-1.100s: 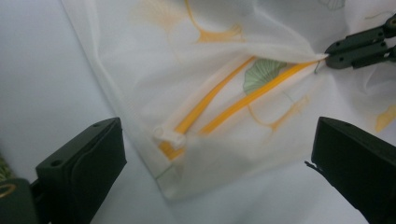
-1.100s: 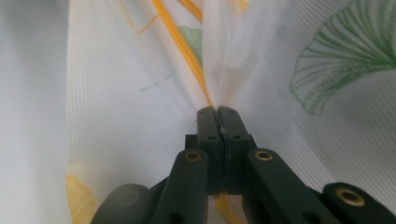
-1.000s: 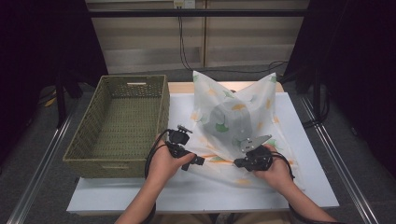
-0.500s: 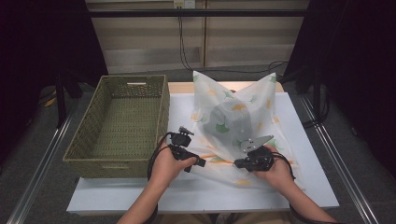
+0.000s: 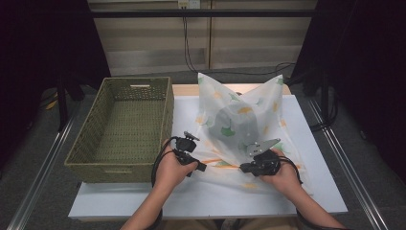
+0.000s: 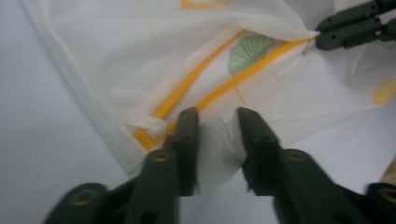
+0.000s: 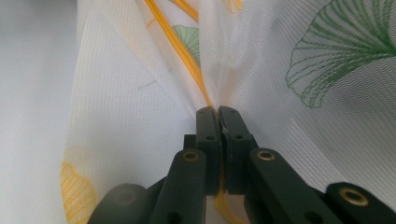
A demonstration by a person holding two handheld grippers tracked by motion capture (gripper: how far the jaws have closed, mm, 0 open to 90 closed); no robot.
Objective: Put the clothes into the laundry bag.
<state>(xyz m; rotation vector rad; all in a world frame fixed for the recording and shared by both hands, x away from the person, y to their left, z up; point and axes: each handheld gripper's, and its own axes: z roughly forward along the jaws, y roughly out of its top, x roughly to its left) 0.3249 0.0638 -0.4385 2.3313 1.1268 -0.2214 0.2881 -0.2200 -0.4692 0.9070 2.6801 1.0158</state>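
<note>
Left gripper (image 6: 212, 119) has just been closing its jaws, and there's a bunched fold of the white mesh laundry bag (image 5: 239, 120) sitting between them; from the left gripper view the fabric fills the gap, but the jaws look a bit blurred and I honestly can't tell if the pads are really pressing on it yet. Right next to that fold is the bag's orange zipper (image 6: 219, 91), with its little white pull tab (image 6: 144, 122) lying just beside the near jaw. Right gripper (image 7: 218, 112) is a clearer story: jaws pressed together, pinching the mesh right at the zipper line, fabric rising on both sides of the tips. You can see that same gripper far off in the left gripper view too, clamped on the other end of the zipper seam. From up high, the bag sits on the white table (image 5: 316, 191), right of centre, its two far corners sticking up like ears and something grey showing through the mesh in the middle. It's printed with green and orange ginkgo leaves. Both hands hold their grippers at the bag's near edge, left hand (image 5: 171, 167) at its left corner, right hand (image 5: 282, 175) further along. Woven green basket (image 5: 95, 153) sits at the left side of the table, just beside the left hand, not touching the bag.
</note>
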